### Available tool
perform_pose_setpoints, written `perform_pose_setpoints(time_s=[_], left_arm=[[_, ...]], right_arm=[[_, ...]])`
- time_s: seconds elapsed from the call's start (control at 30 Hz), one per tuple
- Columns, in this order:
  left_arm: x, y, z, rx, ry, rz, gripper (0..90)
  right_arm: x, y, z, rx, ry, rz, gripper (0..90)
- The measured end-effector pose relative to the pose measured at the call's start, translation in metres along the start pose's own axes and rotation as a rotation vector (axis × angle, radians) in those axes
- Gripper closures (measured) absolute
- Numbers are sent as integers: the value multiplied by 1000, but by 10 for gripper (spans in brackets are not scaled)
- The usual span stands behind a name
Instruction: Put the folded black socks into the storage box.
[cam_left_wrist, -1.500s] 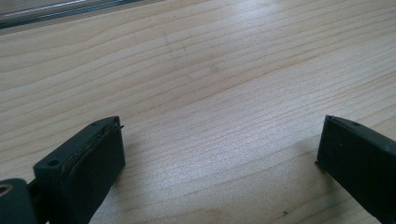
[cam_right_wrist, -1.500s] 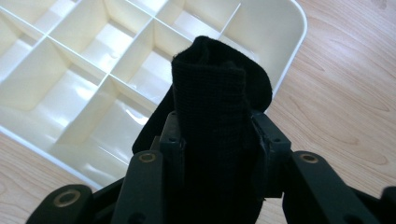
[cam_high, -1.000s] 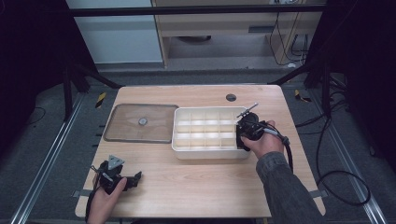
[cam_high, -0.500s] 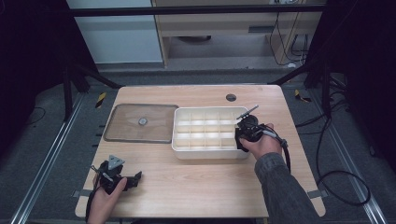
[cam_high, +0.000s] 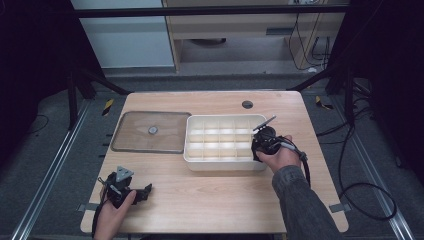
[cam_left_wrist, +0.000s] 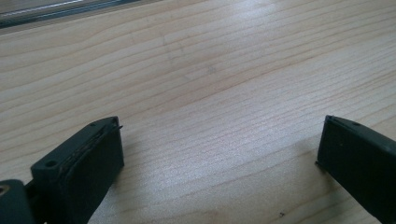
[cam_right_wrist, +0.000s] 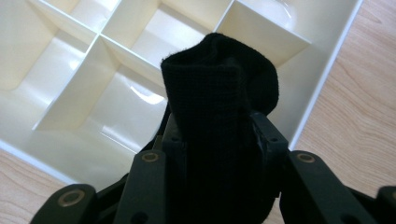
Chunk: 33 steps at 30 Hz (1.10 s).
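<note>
A white tray (cam_high: 220, 164) split into several compartments stands in the middle of the wooden table. Over its right end my right gripper (cam_high: 262, 141) is shut on a black folded cloth. In the right gripper view the cloth (cam_right_wrist: 219, 84) sticks up between the jaws of that gripper (cam_right_wrist: 218, 125), above the tray's compartments (cam_right_wrist: 116, 100) near its right wall. My left gripper (cam_high: 145, 191) rests on the table at the front left. In the left gripper view its jaws (cam_left_wrist: 219, 154) stand wide apart over bare wood, with nothing between them.
A clear flat lid (cam_high: 135, 139) with a small knob lies left of the tray, touching its side. A dark round grommet (cam_high: 247, 104) sits near the table's far edge. Bare wood (cam_high: 215, 197) stretches along the front between the two hands.
The right gripper with the cloth has drifted slightly toward the near side of the tray's right end. The left gripper has stayed put.
</note>
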<state>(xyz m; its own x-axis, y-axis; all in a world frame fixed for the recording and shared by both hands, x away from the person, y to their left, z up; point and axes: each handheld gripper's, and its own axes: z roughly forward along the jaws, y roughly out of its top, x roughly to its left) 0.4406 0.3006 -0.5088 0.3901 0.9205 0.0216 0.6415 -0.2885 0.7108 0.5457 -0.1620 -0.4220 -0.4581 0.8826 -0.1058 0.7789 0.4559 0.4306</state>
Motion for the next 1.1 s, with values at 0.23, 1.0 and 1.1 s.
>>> perform_pose_setpoints(time_s=[0.23,1.0,1.1], left_arm=[[-1,0,0,0,-1,0,0],[-2,1,1,-1,-12,8,0],[-3,1,1,1,-12,8,0]], right_arm=[[1,-1,2,7,-2,5,639],[-2,6,-13,-4,40,-7,446],[0,9,-27,-30,45,-15,409]])
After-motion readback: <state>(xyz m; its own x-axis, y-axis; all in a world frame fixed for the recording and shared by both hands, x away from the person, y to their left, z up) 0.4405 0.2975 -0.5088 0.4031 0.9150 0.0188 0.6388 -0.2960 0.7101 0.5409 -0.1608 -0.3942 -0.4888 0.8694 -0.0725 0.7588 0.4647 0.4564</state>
